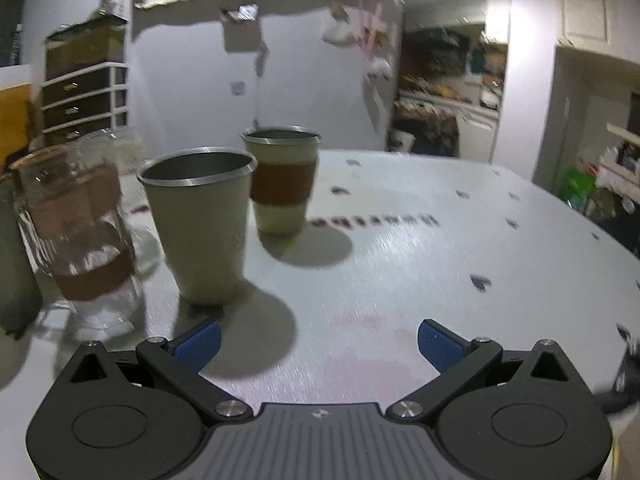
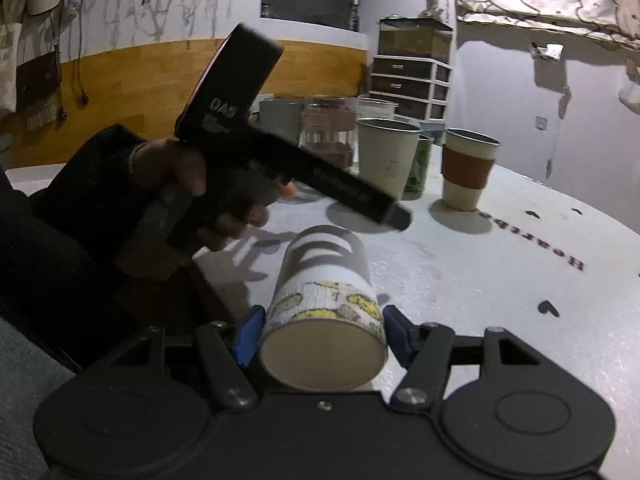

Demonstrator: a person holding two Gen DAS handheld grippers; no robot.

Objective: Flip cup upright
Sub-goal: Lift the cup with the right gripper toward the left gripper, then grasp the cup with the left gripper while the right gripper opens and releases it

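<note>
Lay on its side on the white bench (image 2: pixel 460 280): a paper cup (image 2: pixel 324 316) with a yellow-and-grey printed band, flat base toward the right gripper (image 2: pixel 322 334), open mouth pointing away toward the row of upright cups. Sat between the blue pads (image 2: pixel 250 334), both touching or very nearly touching its sides near the base; seemingly closed on it, though firmness of hold could not be read.

Judged light, thin-walled and easy to crush: stiffest at the base ring and the rolled rim, soft in mid-wall. Best held low by the base with modest squeeze, then tipped mouth-up. Smooth paper, likely to slip or roll away from the gripper if pinched loosely.

Hovered beyond the cup, left gripper (image 1: pixel 318 342) spread wide and empty, facing a grey steel-rimmed cup (image 1: pixel 200 224) and a brown-sleeved cup (image 1: pixel 282 180).
</note>
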